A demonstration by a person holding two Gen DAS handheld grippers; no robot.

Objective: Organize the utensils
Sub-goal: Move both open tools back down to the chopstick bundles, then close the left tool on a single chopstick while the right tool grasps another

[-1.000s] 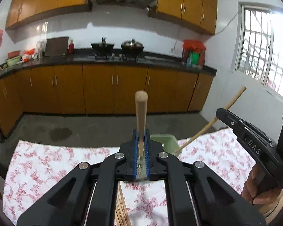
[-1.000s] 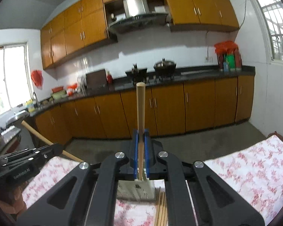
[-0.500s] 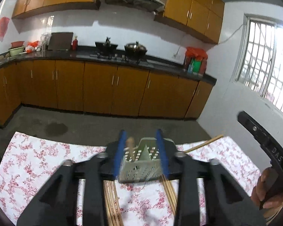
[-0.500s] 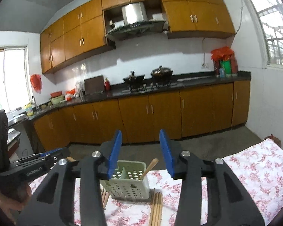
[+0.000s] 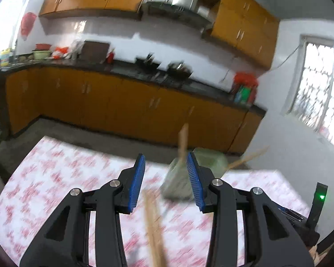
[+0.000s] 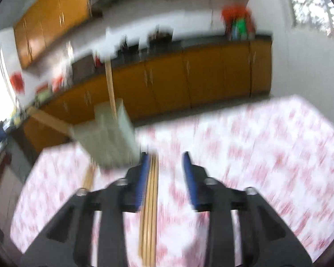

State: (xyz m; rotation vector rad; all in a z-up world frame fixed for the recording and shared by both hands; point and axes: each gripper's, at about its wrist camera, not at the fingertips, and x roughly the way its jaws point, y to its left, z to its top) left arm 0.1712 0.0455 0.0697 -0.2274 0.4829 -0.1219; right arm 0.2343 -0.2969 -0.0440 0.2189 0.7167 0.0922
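Wooden chopsticks (image 6: 149, 211) are lying on the floral-clothed desk (image 6: 267, 155), long axis running straight along the right gripper (image 6: 164, 178), directly under its released fingers and nearer the left-hand pad. This hand is looking the better placed for the next pick. The green holder (image 6: 109, 138) is standing ahead-left, two sticks already leaning in it. The left gripper (image 5: 164, 182) is also hanging open, empty; a second bundle (image 5: 153, 229) is lying below it, angled slightly. Both views are blurring.

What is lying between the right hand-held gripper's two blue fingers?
A bundle of wooden chopsticks on the floral tablecloth, close beside one finger, seen in the right wrist view.
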